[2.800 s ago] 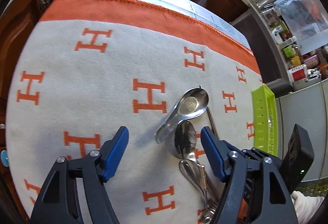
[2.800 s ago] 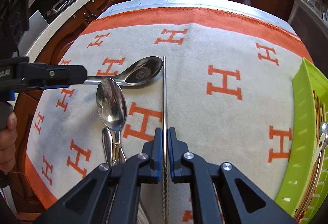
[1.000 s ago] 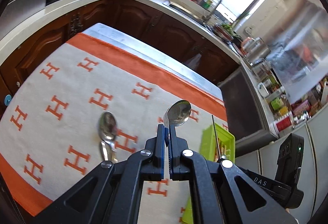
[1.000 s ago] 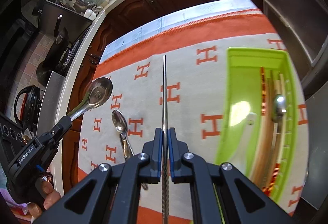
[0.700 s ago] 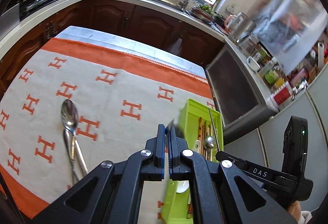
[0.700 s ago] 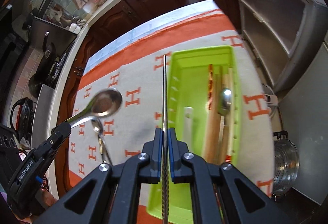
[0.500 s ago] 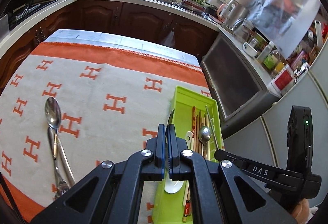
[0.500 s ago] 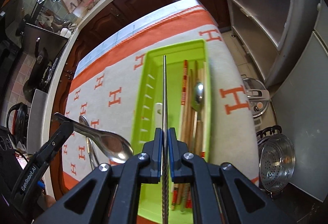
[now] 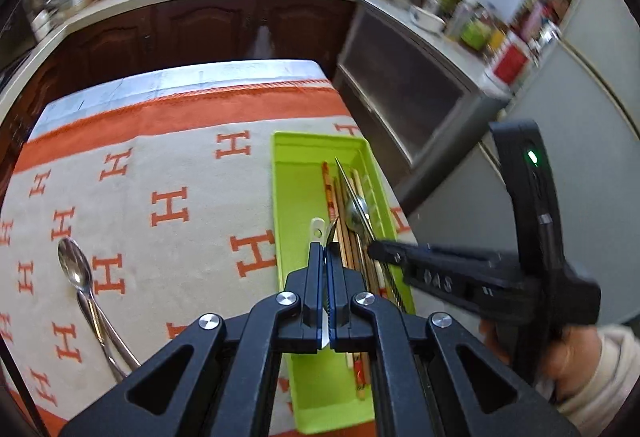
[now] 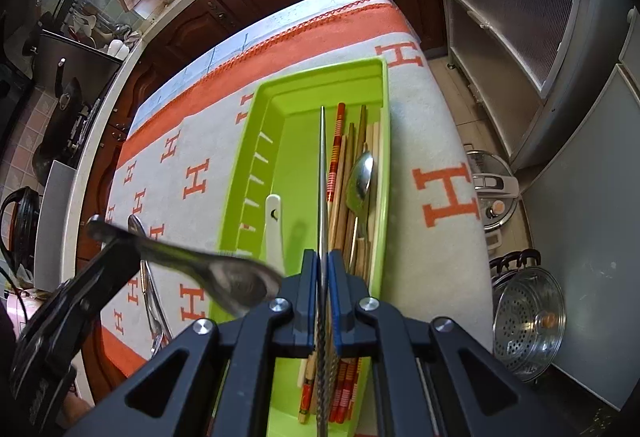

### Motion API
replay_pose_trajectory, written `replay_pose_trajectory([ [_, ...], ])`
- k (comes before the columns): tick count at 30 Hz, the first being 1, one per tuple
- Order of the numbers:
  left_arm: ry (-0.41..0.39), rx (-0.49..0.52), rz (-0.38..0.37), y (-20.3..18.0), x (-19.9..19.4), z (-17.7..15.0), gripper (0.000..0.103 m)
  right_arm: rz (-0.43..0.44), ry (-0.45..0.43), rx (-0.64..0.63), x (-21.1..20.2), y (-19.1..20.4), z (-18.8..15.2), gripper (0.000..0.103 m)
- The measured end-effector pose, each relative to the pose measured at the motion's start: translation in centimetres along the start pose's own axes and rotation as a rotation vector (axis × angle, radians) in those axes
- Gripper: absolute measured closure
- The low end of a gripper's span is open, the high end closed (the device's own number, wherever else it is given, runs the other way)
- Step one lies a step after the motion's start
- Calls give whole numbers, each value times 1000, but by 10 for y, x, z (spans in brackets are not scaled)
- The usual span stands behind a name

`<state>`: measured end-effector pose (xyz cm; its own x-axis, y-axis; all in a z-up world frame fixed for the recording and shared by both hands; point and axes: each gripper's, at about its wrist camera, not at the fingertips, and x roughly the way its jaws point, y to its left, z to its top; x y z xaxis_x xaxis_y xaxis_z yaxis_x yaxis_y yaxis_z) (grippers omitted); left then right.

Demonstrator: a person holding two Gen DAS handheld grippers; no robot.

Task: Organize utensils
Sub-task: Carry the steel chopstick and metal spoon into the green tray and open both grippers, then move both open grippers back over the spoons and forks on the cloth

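Both grippers loaded over the lime-green plastic tray (image 10: 256,173).
I'm pinching a glossy steel ladle spoon (image 10: 236,279) in my left gripper (image 9: 325,269), a thin, twisted-handle metal chopstick (image 10: 322,177) in my right gripper (image 10: 321,273).

Spoon (image 10: 236,283), chopstick (image 10: 322,173) — now over tray (image 10: 256,141)

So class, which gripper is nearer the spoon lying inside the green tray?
Right. The right gripper holds a metal chopstick just beside that spoon; the left gripper sits over the tray's other edge.
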<state>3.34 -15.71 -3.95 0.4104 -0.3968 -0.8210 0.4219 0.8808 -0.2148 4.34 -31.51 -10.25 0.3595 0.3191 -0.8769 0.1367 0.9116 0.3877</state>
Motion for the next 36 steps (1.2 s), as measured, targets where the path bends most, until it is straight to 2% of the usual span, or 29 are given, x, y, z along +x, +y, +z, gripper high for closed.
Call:
replay_pose_trajectory([
  [2, 60, 85, -2, -10, 2, 1, 103, 0, 0, -7, 1, -1, 2, 96],
  [5, 123, 167, 31, -21, 11, 0, 103, 6, -1, -8, 1, -2, 4, 86],
  [6, 133, 181, 48, -22, 15, 0, 99, 10, -2, -5, 1, -2, 4, 81],
  [8, 137, 180, 80, -23, 18, 0, 90, 10, -6, -4, 0, -2, 5, 78],
  [10, 127, 157, 91, -21, 17, 1, 64, 0, -9, -16, -1, 0, 4, 78],
  [12, 102, 136, 116, -17, 12, 1, 47, -11, -11, -31, -2, 3, 3, 78],
  [17, 77, 91, 162, -3, 2, 0, 42, -23, 3, -44, -5, 6, -3, 78],
  [19, 70, 52, 181, 7, -2, -2, 36, -28, 8, -48, -6, 7, -6, 78],
  [29, 71, -130, 301, 57, -21, -21, 28, -60, 23, -75, -13, 20, -21, 78],
  [36, 38, -216, 385, 83, -49, -31, 22, -39, 22, -134, -23, 41, -29, 78],
])
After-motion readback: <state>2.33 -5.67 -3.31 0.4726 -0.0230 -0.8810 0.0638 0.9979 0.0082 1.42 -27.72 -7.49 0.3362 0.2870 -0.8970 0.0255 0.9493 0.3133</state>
